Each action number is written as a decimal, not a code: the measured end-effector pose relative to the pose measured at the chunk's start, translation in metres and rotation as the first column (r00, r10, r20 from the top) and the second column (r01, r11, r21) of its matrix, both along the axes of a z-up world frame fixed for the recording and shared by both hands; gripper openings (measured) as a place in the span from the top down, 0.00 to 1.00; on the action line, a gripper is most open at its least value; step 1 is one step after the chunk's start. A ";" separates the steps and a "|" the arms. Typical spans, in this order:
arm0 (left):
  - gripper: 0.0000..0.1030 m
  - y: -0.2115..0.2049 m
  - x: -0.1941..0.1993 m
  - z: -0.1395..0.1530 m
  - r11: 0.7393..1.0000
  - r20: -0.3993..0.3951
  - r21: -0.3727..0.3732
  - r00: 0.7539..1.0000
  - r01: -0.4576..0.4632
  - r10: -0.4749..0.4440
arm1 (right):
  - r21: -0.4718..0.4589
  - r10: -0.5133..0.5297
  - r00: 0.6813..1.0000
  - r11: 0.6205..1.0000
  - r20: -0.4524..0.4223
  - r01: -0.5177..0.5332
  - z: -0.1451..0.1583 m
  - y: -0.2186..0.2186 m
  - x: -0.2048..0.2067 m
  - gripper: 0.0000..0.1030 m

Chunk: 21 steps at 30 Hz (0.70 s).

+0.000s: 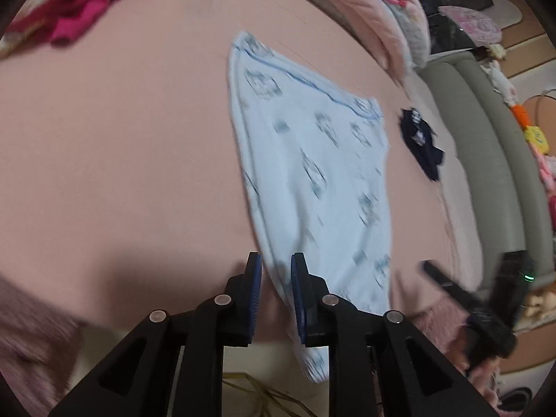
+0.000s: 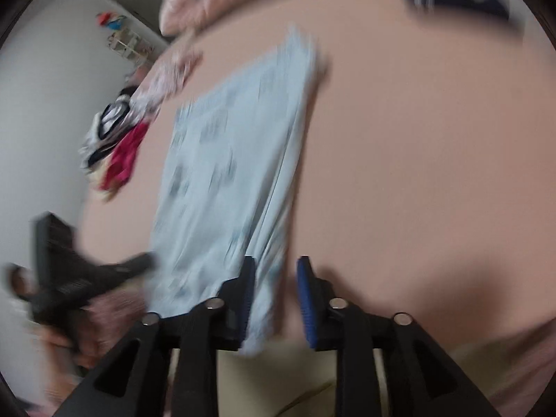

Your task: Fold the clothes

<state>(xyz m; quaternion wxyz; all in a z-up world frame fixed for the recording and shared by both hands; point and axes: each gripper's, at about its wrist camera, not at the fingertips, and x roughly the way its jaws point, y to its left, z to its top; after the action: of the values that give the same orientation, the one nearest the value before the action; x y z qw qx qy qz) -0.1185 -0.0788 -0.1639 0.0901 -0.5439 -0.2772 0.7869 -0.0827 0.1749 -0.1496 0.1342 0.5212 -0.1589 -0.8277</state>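
A light blue printed garment lies stretched on the pink bed sheet; its near end hangs over the bed's front edge. My left gripper is open, its blue pads either side of the garment's near left corner. In the right wrist view the same garment runs away from me, and my right gripper is open with the garment's near right edge between its fingers. Each gripper shows in the other's view, the right one and the left one, both blurred.
A pile of clothes with a magenta piece lies at the far left of the bed. A dark navy garment lies at the right. A pink quilt is bunched at the back. A grey padded bed frame runs along the right.
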 end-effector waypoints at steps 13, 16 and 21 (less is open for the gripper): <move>0.83 0.040 -0.021 -0.007 0.832 0.061 -0.533 0.987 0.156 -0.146 | 0.371 0.327 0.945 0.878 -0.008 -0.301 -0.030 -0.087 -0.046 0.65; 0.84 0.021 -0.017 0.005 0.871 0.018 -0.480 0.994 0.100 -0.104 | 0.441 0.267 0.964 0.863 0.016 -0.247 -0.024 -0.065 -0.037 0.57; 0.83 0.054 -0.021 0.015 0.890 -0.060 -0.378 0.953 0.255 -0.298 | 0.369 0.240 0.968 0.908 -0.068 -0.199 -0.001 -0.053 -0.037 0.57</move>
<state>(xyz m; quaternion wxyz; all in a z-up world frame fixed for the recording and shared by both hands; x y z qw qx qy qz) -0.1391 -0.0246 -0.1486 0.1145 -0.5380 -0.0397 0.8342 -0.1194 0.1220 -0.1503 0.1375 0.5042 0.0625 -0.8503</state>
